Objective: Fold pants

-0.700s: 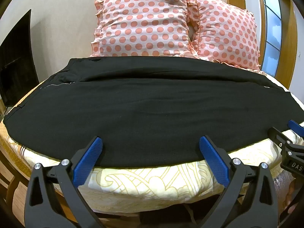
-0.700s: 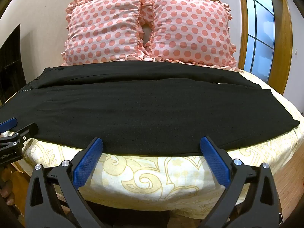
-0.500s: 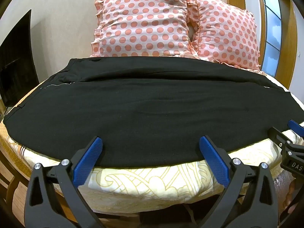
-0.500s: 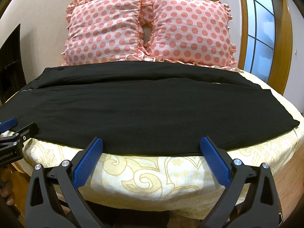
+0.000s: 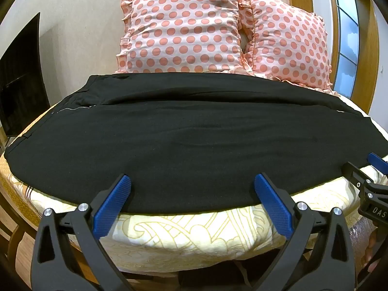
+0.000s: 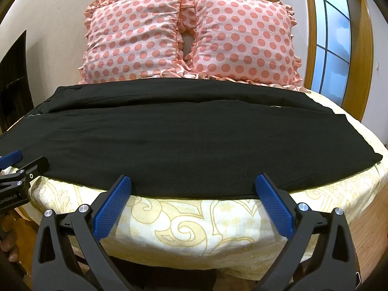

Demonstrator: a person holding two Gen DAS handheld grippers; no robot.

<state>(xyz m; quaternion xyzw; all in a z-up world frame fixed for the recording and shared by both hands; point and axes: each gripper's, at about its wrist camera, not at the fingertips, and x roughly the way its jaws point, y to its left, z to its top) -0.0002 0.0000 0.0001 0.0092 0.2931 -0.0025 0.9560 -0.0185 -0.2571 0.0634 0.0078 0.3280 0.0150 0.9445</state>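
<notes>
Black pants (image 5: 194, 143) lie flat across the bed, waist with zipper at the left, leg ends at the right; they also show in the right wrist view (image 6: 189, 140). My left gripper (image 5: 192, 184) is open and empty, its blue pads at the pants' near edge. My right gripper (image 6: 194, 184) is open and empty at the near edge, further right. Each gripper shows at the side of the other's view: the right one (image 5: 371, 169) and the left one (image 6: 21, 162).
The bed has a cream patterned sheet (image 6: 194, 225). Two pink polka-dot pillows (image 6: 189, 36) stand at the head against the wall. A dark screen (image 5: 19, 84) is at the left, a window with wooden frame (image 6: 332, 43) at the right.
</notes>
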